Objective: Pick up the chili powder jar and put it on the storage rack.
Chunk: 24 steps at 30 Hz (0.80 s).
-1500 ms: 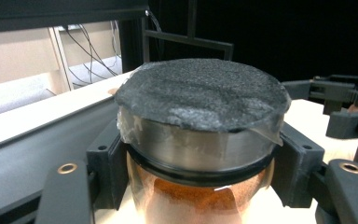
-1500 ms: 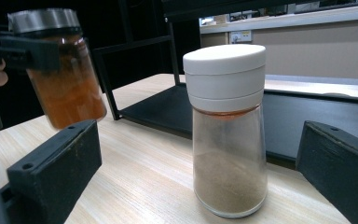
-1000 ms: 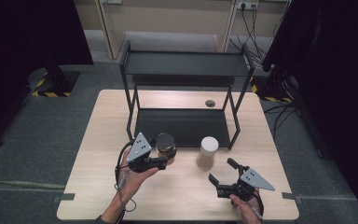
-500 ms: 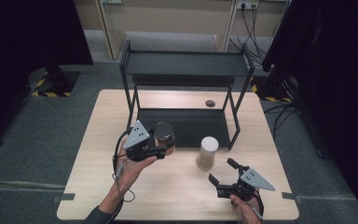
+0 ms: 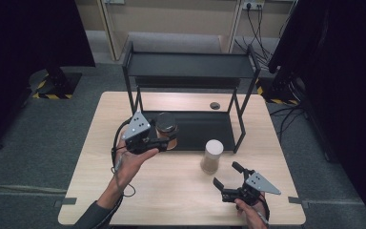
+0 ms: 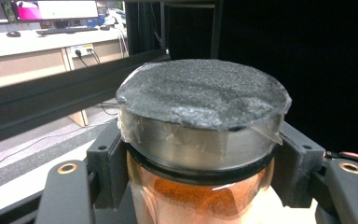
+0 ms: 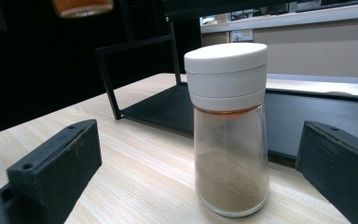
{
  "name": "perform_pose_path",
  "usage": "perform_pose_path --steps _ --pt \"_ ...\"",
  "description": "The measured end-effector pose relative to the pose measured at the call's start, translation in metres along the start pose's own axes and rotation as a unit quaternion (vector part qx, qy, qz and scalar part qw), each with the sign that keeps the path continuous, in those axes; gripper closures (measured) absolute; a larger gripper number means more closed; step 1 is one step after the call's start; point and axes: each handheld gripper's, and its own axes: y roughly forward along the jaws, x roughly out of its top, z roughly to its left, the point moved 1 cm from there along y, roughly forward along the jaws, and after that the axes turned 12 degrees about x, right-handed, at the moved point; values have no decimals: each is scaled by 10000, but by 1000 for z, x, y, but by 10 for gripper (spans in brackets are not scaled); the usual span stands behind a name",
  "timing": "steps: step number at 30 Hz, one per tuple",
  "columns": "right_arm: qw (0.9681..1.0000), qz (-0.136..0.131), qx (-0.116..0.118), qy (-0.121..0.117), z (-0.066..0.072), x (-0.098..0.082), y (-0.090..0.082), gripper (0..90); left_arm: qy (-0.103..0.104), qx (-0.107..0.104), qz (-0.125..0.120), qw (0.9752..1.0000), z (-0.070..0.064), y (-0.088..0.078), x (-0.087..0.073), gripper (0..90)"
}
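no writing reads on either jar. in your left gripper view the dark-lidded jar (image 6: 200, 154) is cut off at the bottom edge, so its base is hidden. your left gripper (image 5: 159, 142) is clamped on that jar just under the lid, holding it off the table (image 5: 171, 191) in front of the black shelf rack (image 5: 190, 71). your right gripper (image 5: 228, 183) has its jaws spread wide and touches nothing; the white-capped shaker (image 7: 228, 126) stands upright on the table ahead of it
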Motion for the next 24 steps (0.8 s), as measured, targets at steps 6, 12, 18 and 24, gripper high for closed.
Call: perform_pose_path --steps 6,12,18,24 --pt "10000 7 13 2 0 0 0 4 -37 14 -9 10000 5 2 14 318" --pt "10000 3 11 26 -1 0 0 4 -16 36 -3 10000 9 6 32 318" --pt "10000 0 18 38 -1 0 0 4 -55 63 27 10000 12 11 47 319" --pt "10000 -4 22 43 -1 0 0 4 -70 127 5 9999 13 12 56 319"
